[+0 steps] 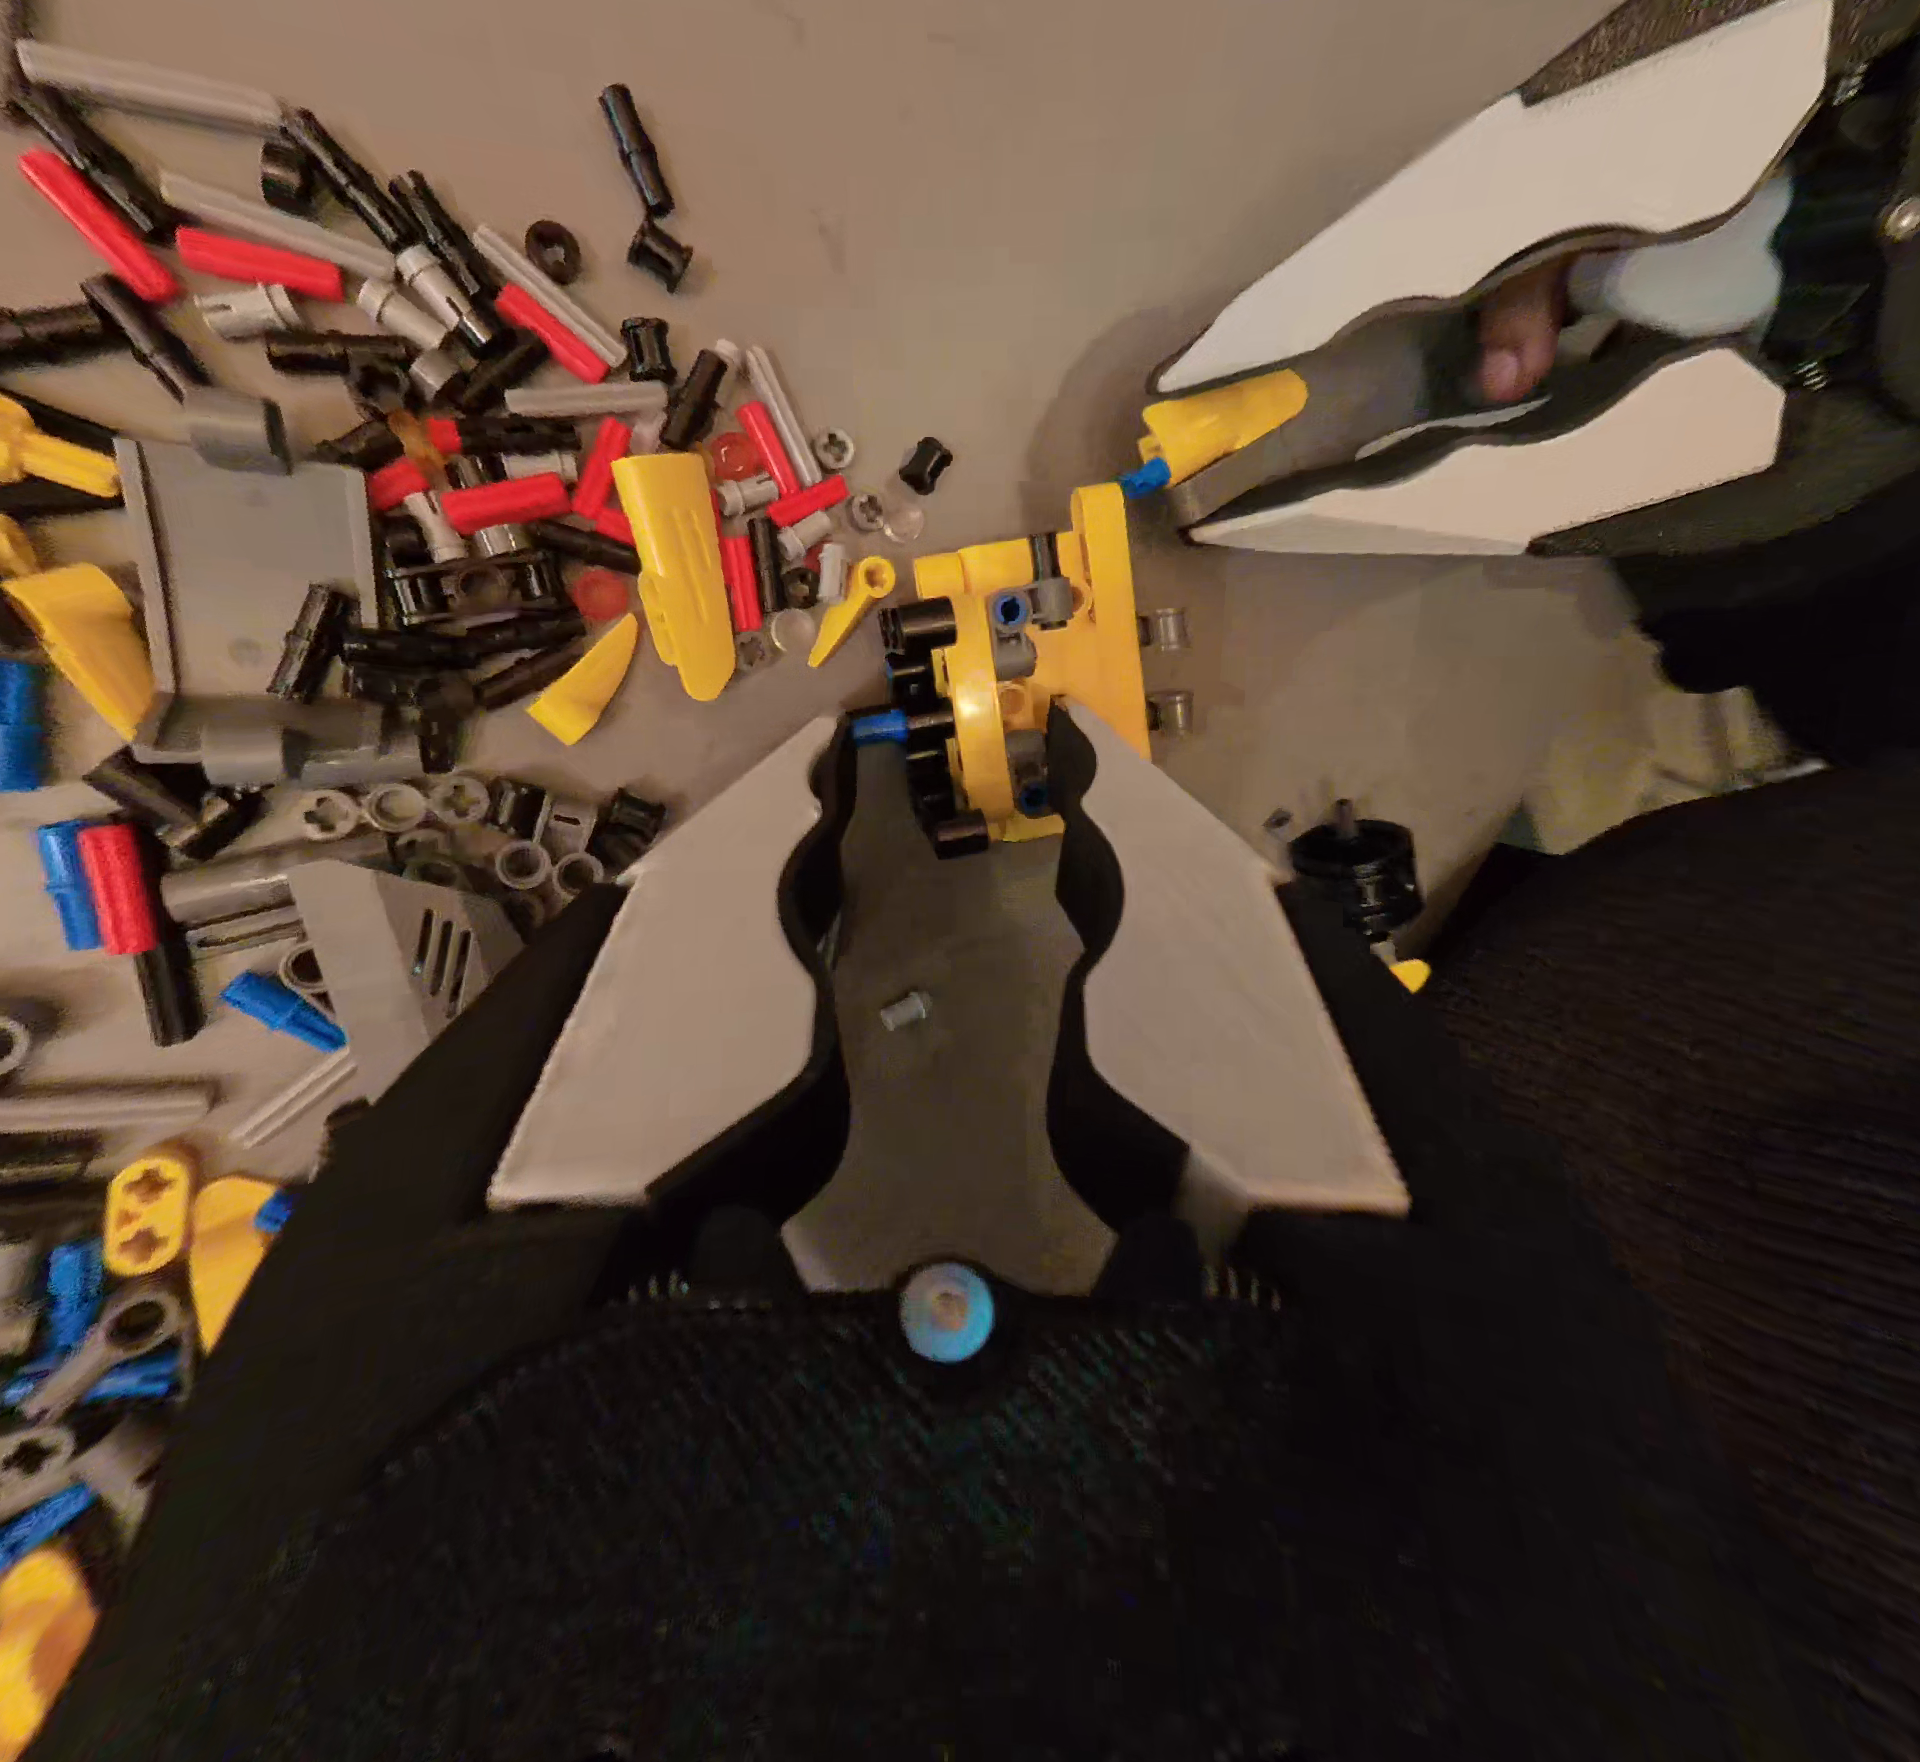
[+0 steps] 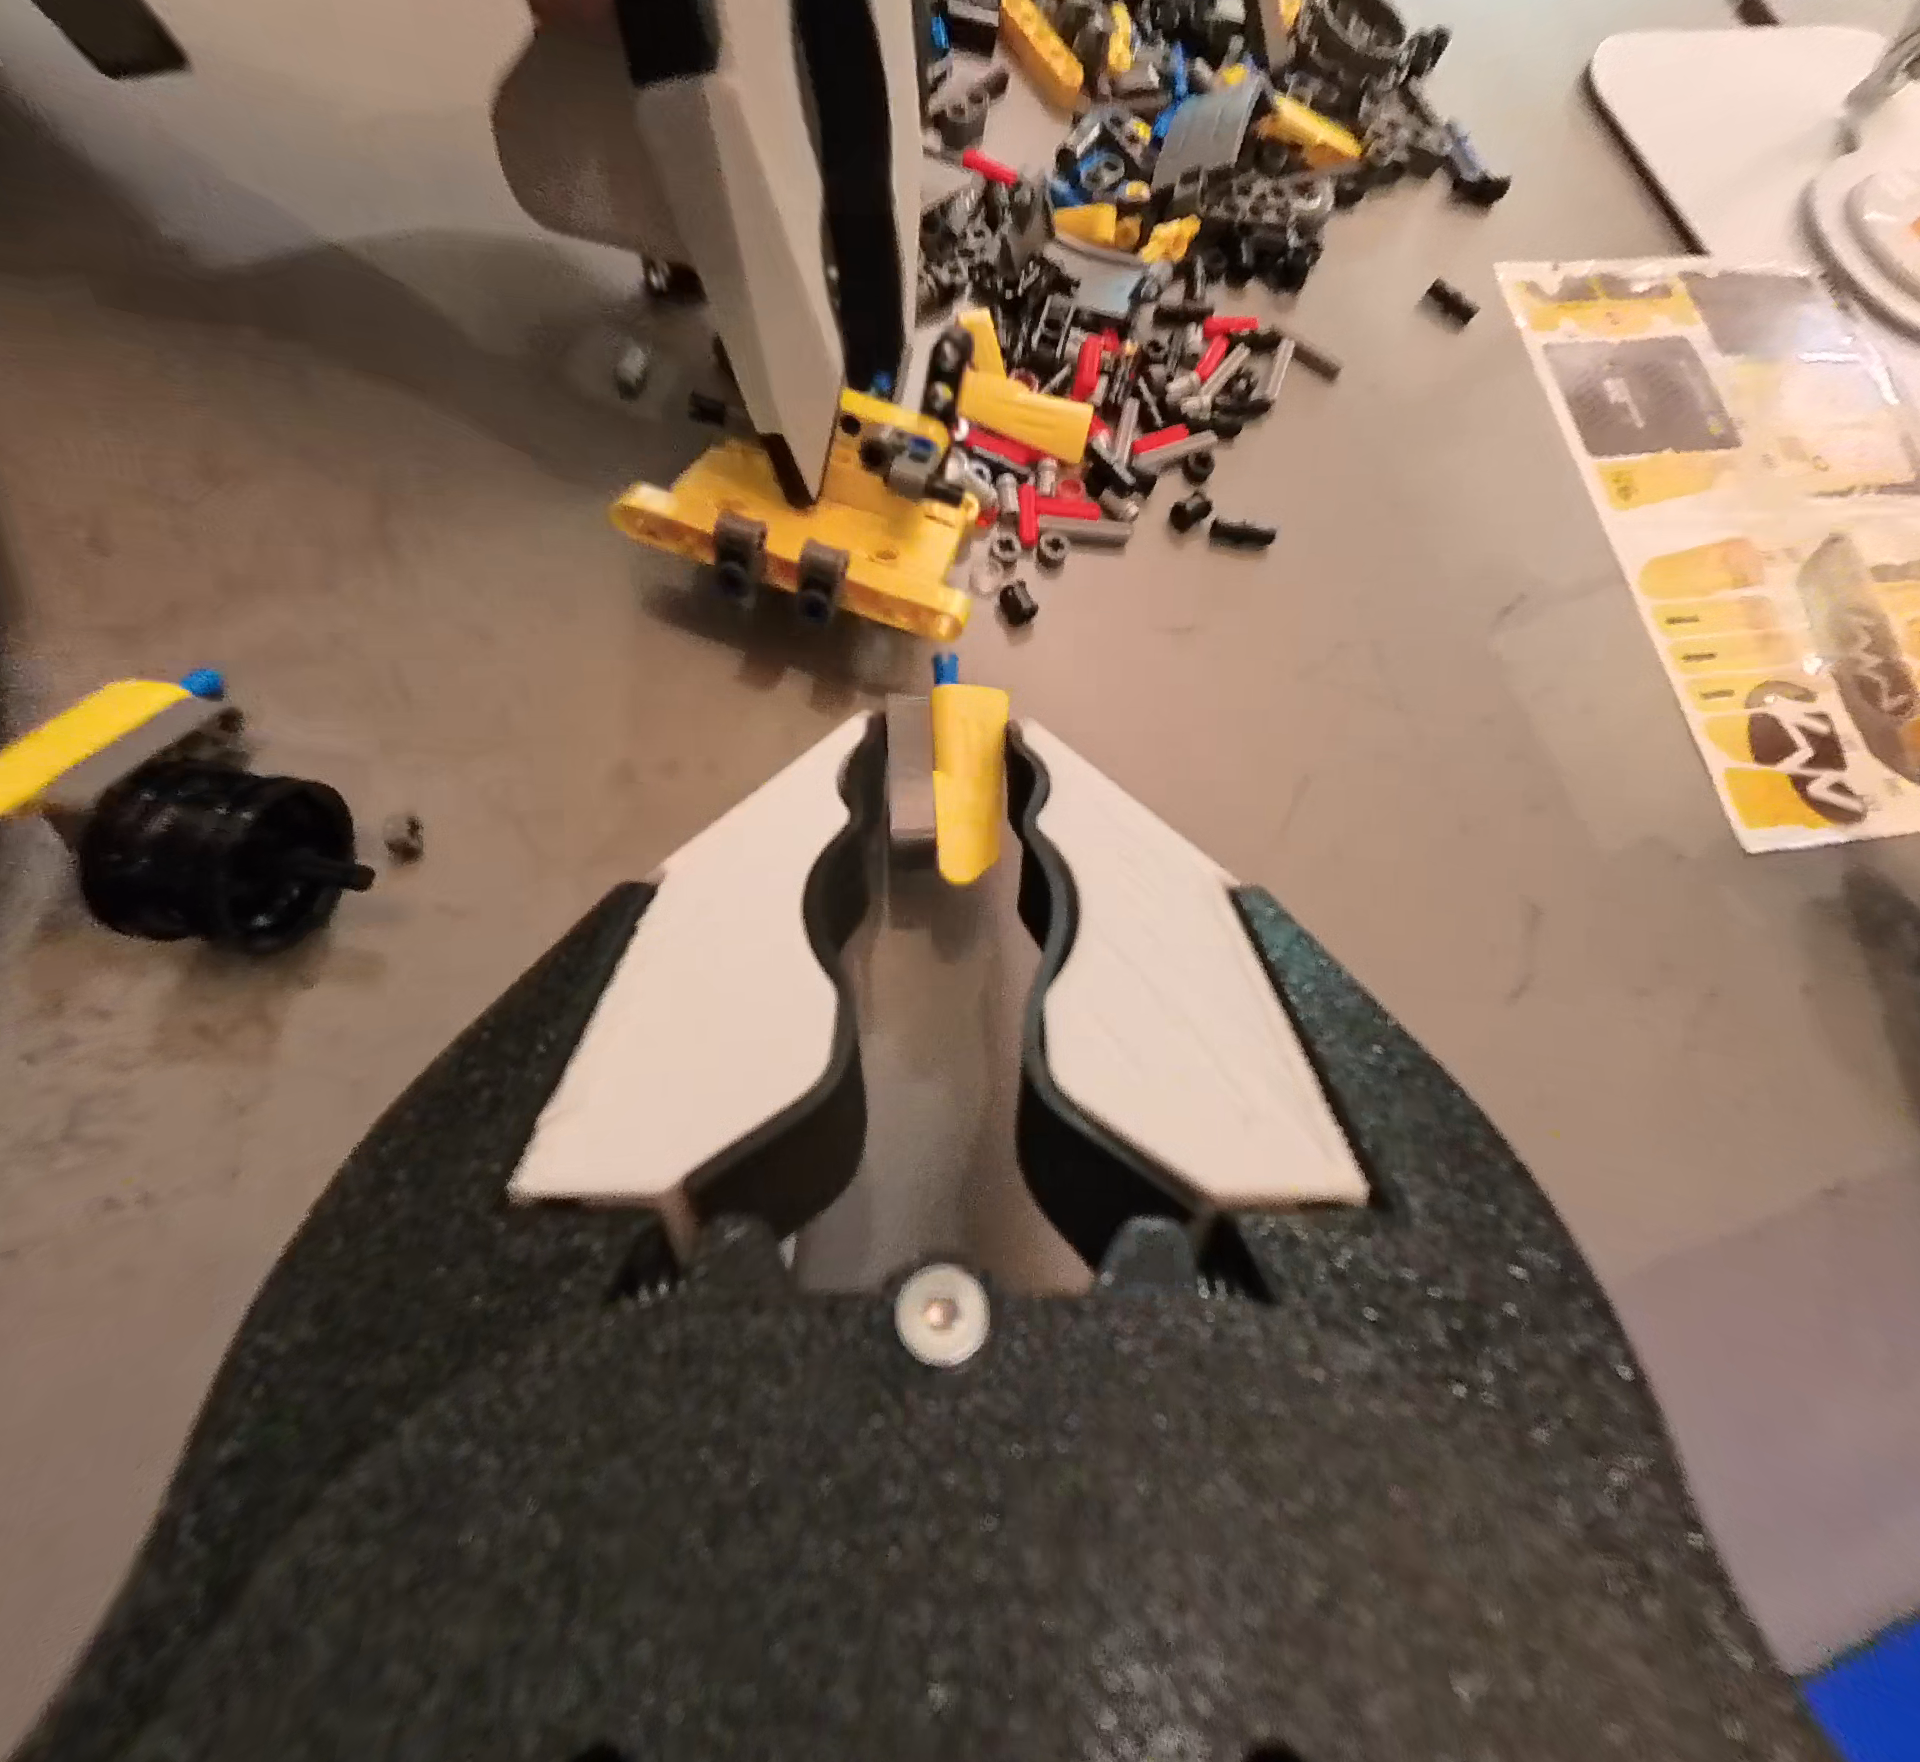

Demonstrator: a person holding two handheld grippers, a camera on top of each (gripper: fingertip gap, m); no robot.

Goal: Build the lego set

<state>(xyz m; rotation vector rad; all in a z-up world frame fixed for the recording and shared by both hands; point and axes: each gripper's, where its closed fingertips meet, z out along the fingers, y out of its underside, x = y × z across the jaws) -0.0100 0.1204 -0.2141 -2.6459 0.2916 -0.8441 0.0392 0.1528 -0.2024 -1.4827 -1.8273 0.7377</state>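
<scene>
My left gripper (image 1: pixel 951 736) is shut on a yellow and black brick assembly (image 1: pixel 1039 663) that rests on the grey table; one tip touches a blue pin on its side. In the right wrist view the left gripper (image 2: pixel 847 424) comes down from above onto the assembly (image 2: pixel 800 538). My right gripper (image 2: pixel 945 736) is shut on a small yellow curved piece (image 2: pixel 966 777) with a blue pin (image 2: pixel 943 668) sticking out in front. It hangs just short of the assembly's near corner. The left wrist view shows the right gripper (image 1: pixel 1174 460) and its piece (image 1: pixel 1221 424) at the upper right.
A big pile of loose red, black, grey, yellow and blue parts (image 1: pixel 416 465) lies left of the assembly, also seen behind it (image 2: pixel 1143 206). A black wheel (image 2: pixel 218 860) lies at the left by a yellow-grey piece (image 2: pixel 94 746). A sticker sheet (image 2: pixel 1714 517) lies at the right. Spacing between my two grippers at the tips: around 7 cm. The black wheel (image 2: pixel 218 860) is about 11 cm from both grippers' fingertips. It turns up in the left wrist view (image 1: pixel 1388 858) as well.
</scene>
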